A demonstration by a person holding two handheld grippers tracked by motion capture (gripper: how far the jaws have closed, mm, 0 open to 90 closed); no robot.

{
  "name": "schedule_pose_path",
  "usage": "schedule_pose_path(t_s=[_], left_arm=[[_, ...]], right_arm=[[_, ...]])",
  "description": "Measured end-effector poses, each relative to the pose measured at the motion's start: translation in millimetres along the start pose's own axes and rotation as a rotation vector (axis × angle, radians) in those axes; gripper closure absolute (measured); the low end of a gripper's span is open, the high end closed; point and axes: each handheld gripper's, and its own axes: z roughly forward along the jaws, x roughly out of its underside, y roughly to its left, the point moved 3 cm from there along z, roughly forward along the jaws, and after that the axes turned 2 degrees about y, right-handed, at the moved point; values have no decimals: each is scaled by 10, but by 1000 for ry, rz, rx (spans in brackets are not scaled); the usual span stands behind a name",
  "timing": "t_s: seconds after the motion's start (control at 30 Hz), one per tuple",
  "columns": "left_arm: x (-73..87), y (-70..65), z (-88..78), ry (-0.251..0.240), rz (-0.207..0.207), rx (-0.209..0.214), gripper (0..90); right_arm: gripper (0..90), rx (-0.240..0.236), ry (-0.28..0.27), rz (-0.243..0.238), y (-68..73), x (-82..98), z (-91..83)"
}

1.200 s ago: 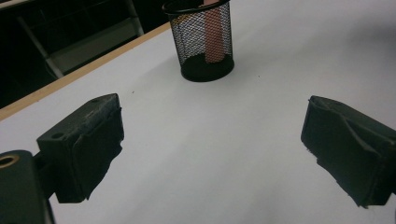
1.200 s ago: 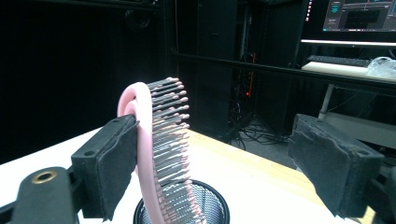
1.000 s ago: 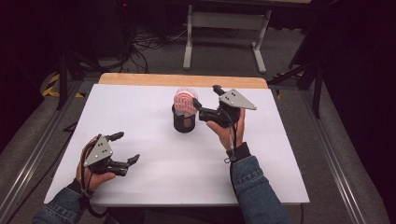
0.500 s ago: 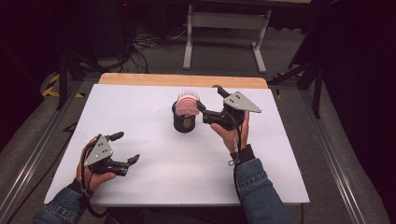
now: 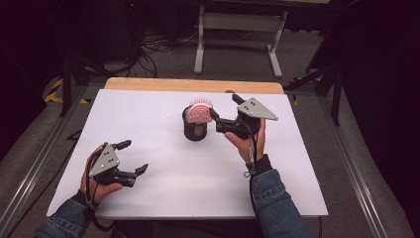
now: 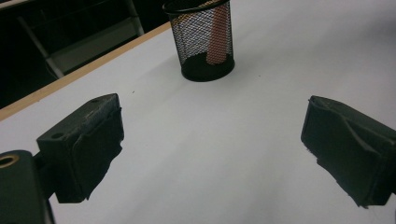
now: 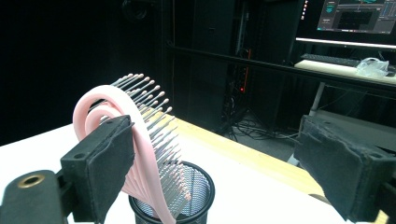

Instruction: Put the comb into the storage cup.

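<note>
A pink hairbrush [image 5: 199,111] stands handle-down in a black mesh cup [image 5: 194,131] at the middle of the white table [image 5: 297,163]. My right gripper [image 5: 225,106] hovers just right of the brush head, open, held by a hand in a denim sleeve. In the right gripper view the brush [image 7: 100,109] rises from the cup [image 7: 196,186] right beside the left jaw, and nothing sits between the jaws of the gripper [image 7: 217,140]. My left gripper [image 5: 134,156] rests open at the near left. Its own view shows the gripper [image 6: 210,135] over bare table, the cup [image 6: 205,46] farther off.
A wooden strip [image 5: 193,85] edges the table's far side. Behind it on the floor are a grey metal stand [image 5: 237,29] and cables [image 5: 153,47]. A lit monitor [image 7: 355,18] and a desk stand beyond the table in the right gripper view.
My right gripper has eased slightly to the right, away from the brush head. The brush stays in the cup. The left gripper has not moved.
</note>
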Motion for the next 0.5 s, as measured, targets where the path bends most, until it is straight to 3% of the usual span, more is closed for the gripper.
schedule_pose_path(t_s=[0.5], left_arm=[[-1,0,2,0,1,-2,67]], right_arm=[[127,6,19,-22,-12,15,-65]])
